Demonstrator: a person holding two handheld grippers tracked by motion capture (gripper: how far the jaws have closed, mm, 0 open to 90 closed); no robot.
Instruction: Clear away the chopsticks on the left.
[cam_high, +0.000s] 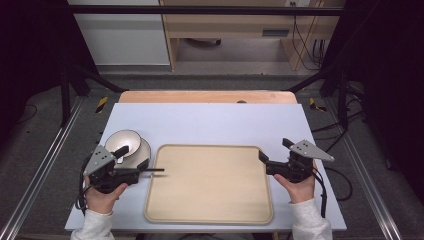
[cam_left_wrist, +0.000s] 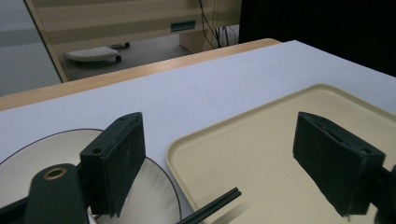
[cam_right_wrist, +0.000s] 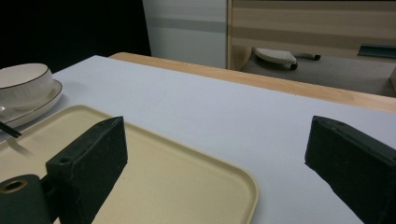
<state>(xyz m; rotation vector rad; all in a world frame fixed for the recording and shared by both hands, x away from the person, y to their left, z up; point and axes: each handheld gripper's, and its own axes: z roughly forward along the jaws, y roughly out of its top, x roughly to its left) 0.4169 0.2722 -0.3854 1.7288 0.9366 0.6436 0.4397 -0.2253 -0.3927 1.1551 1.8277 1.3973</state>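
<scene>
The tray (cam_high: 210, 210) is a plain beige all over. The bowl (cam_high: 124, 141) and the plate (cam_high: 142, 152) under it are cream-white with a thin dark rim line, and the plate carries fine grey streaks near its edge. The chopsticks (cam_high: 152, 170) look black, perhaps very dark brown. The table mat (cam_high: 210, 122) is pale lavender-white, edged by light wood. Both the left gripper (cam_high: 131, 161) and the right gripper (cam_high: 274, 153) are black with grey top plates.

The right claw (cam_right_wrist: 224, 158) stands with its jaws wide apart and nothing between them, above the beige tray's (cam_right_wrist: 187, 186) corner. At far left a bowl (cam_right_wrist: 23, 84) sits on a plate (cam_right_wrist: 39, 107) on the white counter (cam_right_wrist: 224, 112).
</scene>
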